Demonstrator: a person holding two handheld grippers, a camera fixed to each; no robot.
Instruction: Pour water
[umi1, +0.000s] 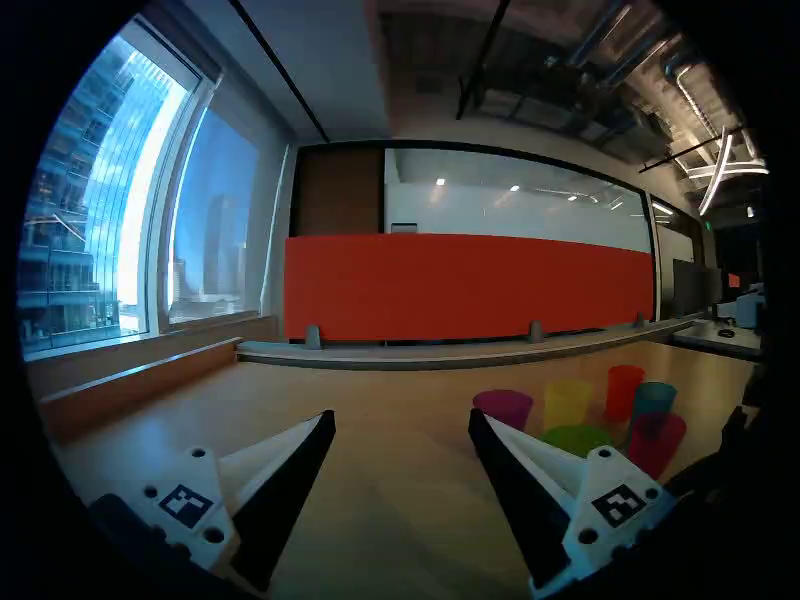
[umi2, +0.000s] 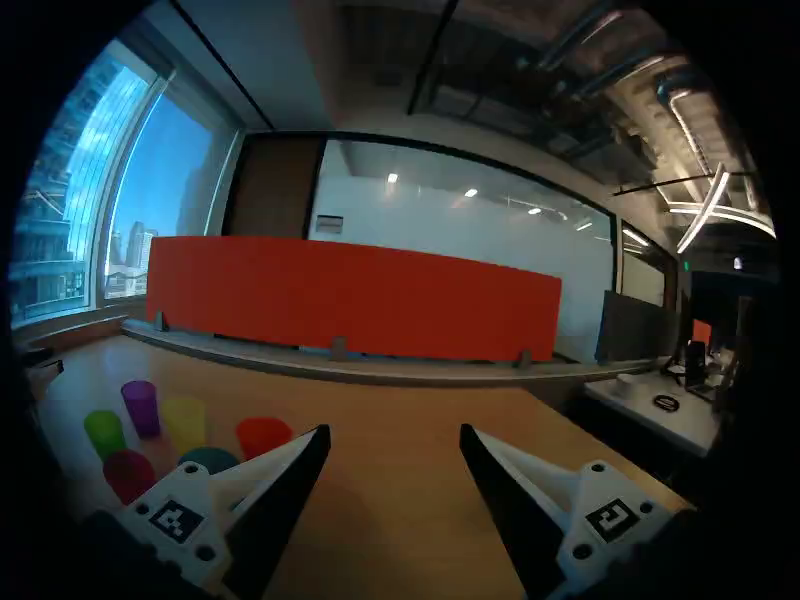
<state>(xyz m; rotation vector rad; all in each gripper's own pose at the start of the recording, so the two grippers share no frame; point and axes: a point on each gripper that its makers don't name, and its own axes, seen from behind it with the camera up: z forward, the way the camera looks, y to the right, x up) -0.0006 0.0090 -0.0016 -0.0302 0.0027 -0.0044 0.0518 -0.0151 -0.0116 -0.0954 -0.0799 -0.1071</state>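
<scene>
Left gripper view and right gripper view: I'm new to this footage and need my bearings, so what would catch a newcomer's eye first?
The long bright orange-red partition panel spanning the far edge of the light wooden table stands out first. Next comes the cluster of translucent coloured plastic cups, on the table to the right of the open left gripper and to the left of the open right gripper.

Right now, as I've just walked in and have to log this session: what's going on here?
A person holds a gripper in each hand above a wooden table. The left gripper and the right gripper are both open and hold nothing. A cluster of six coloured cups stands on the table between them, untouched. Pouring has not begun, and whether any cup holds water cannot be told.
</scene>
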